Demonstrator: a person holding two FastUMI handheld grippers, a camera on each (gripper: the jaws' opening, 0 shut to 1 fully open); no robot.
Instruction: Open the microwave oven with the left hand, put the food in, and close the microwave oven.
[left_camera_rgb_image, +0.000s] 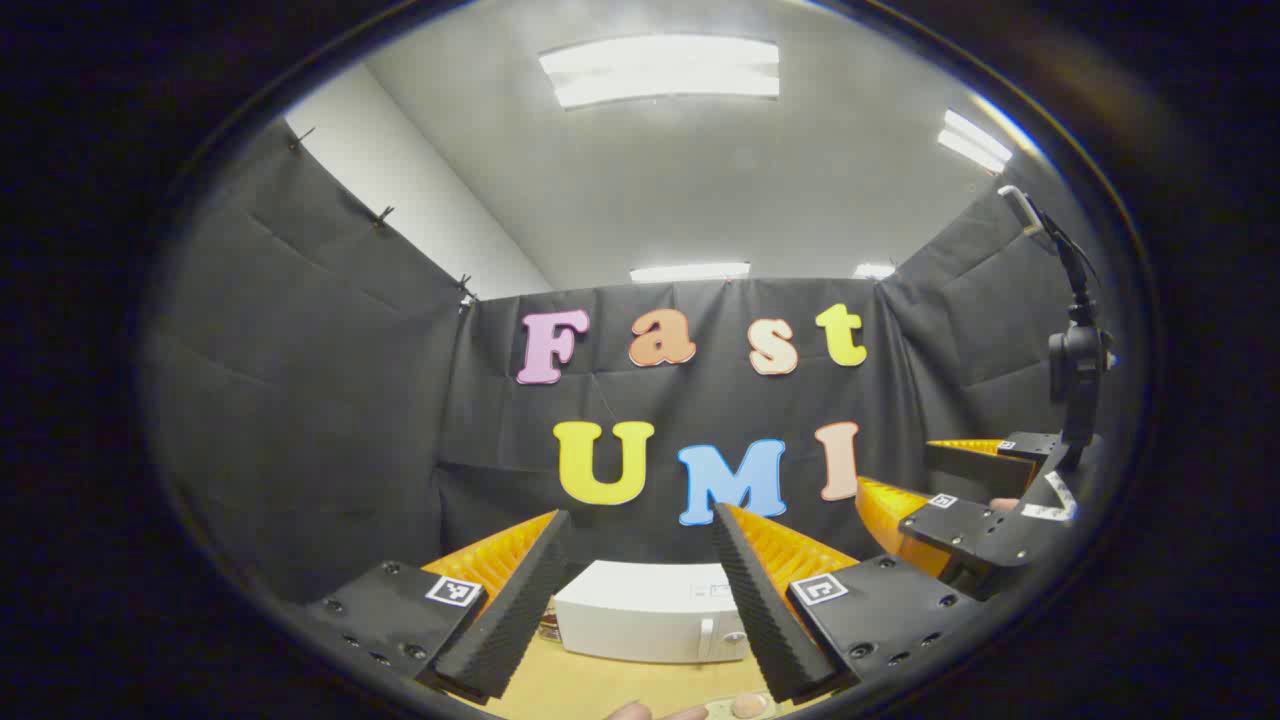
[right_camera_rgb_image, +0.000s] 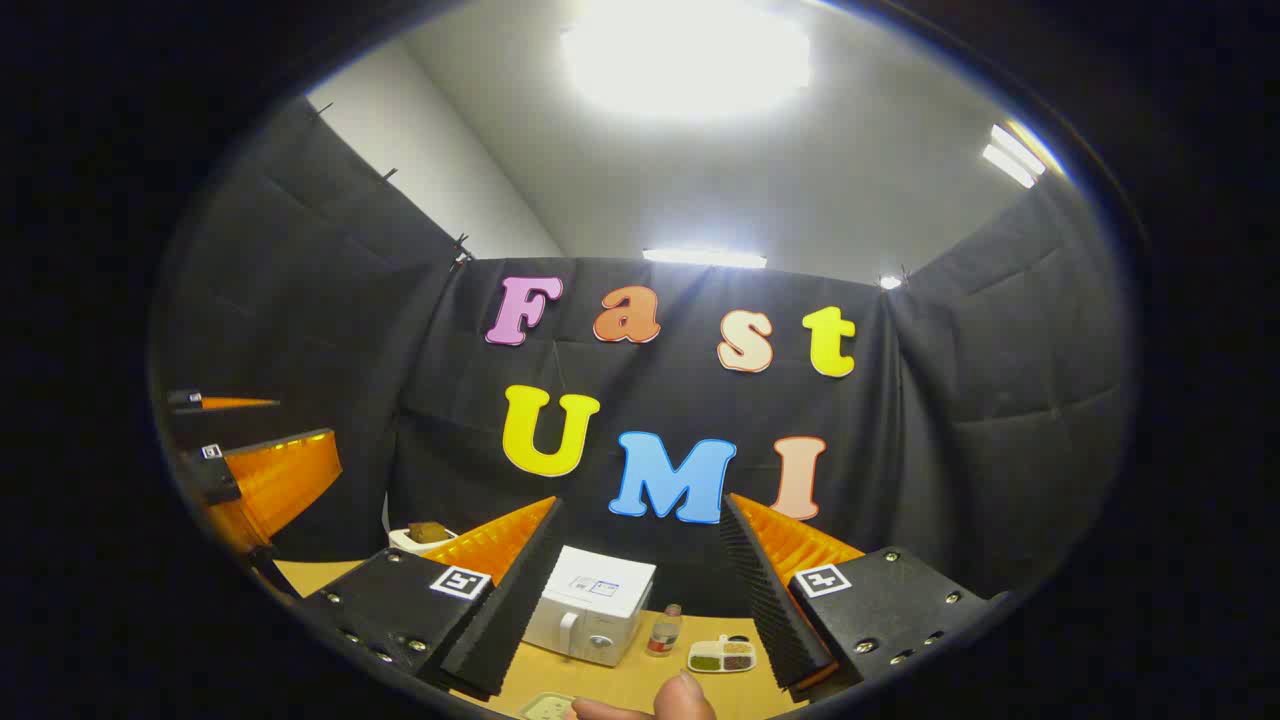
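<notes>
while both claws gape | 1 microwave shut | 2 claws: left claw, right claw

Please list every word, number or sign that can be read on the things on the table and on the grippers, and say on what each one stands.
No text can be read.
Microwave: the sticker on its top has print too small to read.
Left gripper: square tags with a black-and-white pattern, no words.
Right gripper: pattern tags of the same kind, no words.

A finger and a tray are cut off at the bottom edge.
</notes>
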